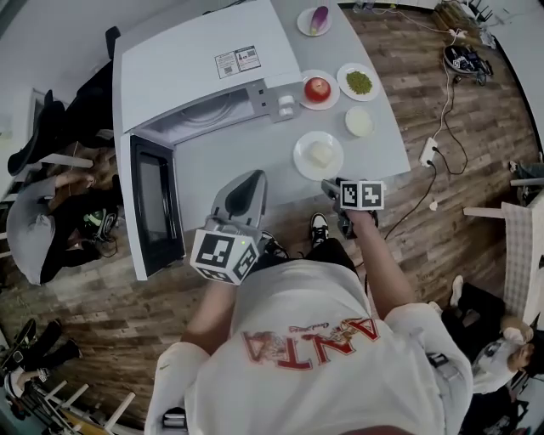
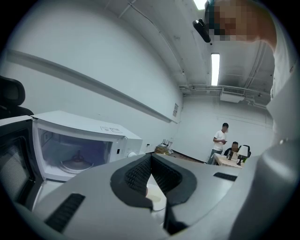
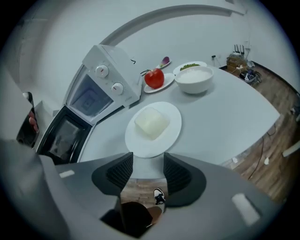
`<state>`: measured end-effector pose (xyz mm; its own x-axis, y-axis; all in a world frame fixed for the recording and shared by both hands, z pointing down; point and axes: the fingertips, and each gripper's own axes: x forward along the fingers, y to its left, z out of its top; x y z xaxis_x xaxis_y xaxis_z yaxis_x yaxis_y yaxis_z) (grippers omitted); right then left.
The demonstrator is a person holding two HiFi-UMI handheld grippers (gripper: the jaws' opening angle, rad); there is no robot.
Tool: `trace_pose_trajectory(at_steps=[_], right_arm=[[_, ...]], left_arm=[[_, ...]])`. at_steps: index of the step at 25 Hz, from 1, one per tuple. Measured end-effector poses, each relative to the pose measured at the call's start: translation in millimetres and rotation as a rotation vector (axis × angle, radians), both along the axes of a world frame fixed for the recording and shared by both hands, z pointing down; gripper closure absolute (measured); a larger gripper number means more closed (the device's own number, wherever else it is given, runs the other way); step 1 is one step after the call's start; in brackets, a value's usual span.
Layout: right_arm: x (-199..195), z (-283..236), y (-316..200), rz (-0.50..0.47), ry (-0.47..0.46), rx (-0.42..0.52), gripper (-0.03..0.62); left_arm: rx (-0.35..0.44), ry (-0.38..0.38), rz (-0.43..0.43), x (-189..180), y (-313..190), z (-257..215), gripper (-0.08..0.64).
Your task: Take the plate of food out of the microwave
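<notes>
The white plate (image 1: 300, 158) with a pale food block (image 1: 320, 154) rests on the grey table (image 1: 229, 161), in front of the white microwave (image 1: 195, 59). The microwave door (image 1: 157, 204) hangs open to the left. In the left gripper view only the glass turntable (image 2: 77, 164) shows in the cavity. My right gripper (image 1: 328, 184) is open at the table's near edge. The plate (image 3: 150, 147) lies just past its tips (image 3: 147, 161), with nothing between the jaws. My left gripper (image 1: 248, 180) hovers over the table's near side, shut and empty (image 2: 151, 159), pointing toward the microwave (image 2: 93, 133).
Behind the plate stand a tomato on a plate (image 1: 317, 89), a plate of green peas (image 1: 358, 81), a white bowl (image 1: 359, 121) and an eggplant plate (image 1: 314, 20). People sit at the left (image 1: 51, 212). Cables and a power strip (image 1: 429, 151) lie on the wooden floor.
</notes>
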<state>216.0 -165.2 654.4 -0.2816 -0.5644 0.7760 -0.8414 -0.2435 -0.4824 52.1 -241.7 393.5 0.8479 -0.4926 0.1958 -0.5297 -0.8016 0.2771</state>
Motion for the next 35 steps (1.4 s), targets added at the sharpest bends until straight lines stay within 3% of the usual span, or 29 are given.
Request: trace_pose_trajectory(at_steps=[2, 5, 10, 15, 21, 28, 35], right_arm=[[2, -14, -2, -0.011, 0.026, 0.032, 0.411], [8, -48, -15, -0.014, 0.071, 0.129, 0.485], [3, -135, -48, -0.035, 0.115, 0.364, 0.580], [-15, -234, -73, -0.117, 0.060, 0.617, 0.589], [-39, -331, -76, -0.215, 0.075, 0.891, 0.590], [-62, -373, -69, -0.308, 0.104, 0.998, 0.591], [-64, -383, -63, -0.340, 0.129, 1.041, 0.591]], left_arm=[[0.008, 0.010, -0.012, -3, -2, -5, 0.551], [0.022, 0.021, -0.031, -8, -7, -14, 0.551], [0.021, 0.017, -0.031, -17, -10, -25, 0.551], [0.074, 0.028, -0.090, -27, -15, -48, 0.551], [0.183, -0.038, -0.126, -39, -7, -76, 0.551], [0.218, -0.022, -0.196, -56, -2, -103, 0.551], [0.216, -0.024, -0.212, -55, 3, -104, 0.551]])
